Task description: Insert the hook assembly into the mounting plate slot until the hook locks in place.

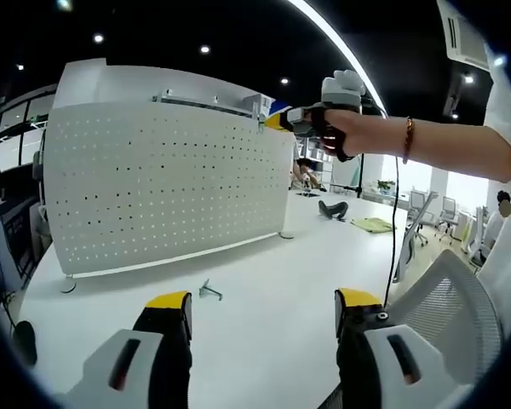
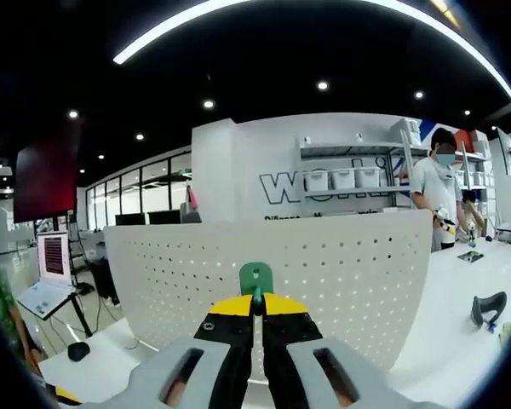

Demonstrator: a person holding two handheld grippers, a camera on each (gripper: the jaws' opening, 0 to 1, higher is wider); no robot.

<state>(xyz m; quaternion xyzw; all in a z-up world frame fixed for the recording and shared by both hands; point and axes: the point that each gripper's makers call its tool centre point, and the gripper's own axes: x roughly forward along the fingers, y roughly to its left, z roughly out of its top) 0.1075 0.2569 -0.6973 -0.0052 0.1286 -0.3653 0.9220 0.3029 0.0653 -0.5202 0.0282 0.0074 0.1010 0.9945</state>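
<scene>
The green hook [image 2: 256, 278] is up in the air, pinched between the right gripper's [image 2: 256, 308] fingers, which are closed tight on its stem so the flat green tab stands above the yellow tips. It is held square to the white perforated panel [image 2: 324, 273], just in front of the hole pattern, and that looks like lining up for a push into one of the slots. No contact yet that I can make out; whether the hook's back is touching the panel is hidden by the fingers.

From the left gripper view, the right gripper [image 1: 300, 118] sits at the panel's top far corner, hand wrapped round it, arm stretched across. So the hook is aimed high on the panel [image 1: 166, 183], near its upper edge.

The left gripper [image 1: 262, 313] hangs low over the near edge of the white tabletop [image 1: 264, 281], fingers spread wide and holding nothing. I'd say it is kept back so the panel stays in sight. Between it and the panel's foot lies a small metal hook piece [image 1: 209, 291], loose on the tabletop, untouched.

Further off, a black object [image 2: 487, 308] rests toward the tabletop's far right end, a mesh chair [image 1: 456, 302] stands beside the near right corner, and a person stands beyond the panel by some shelves [image 2: 353, 179].

My read: the insertion has not begun; the hook needs to go in straight and seat.
</scene>
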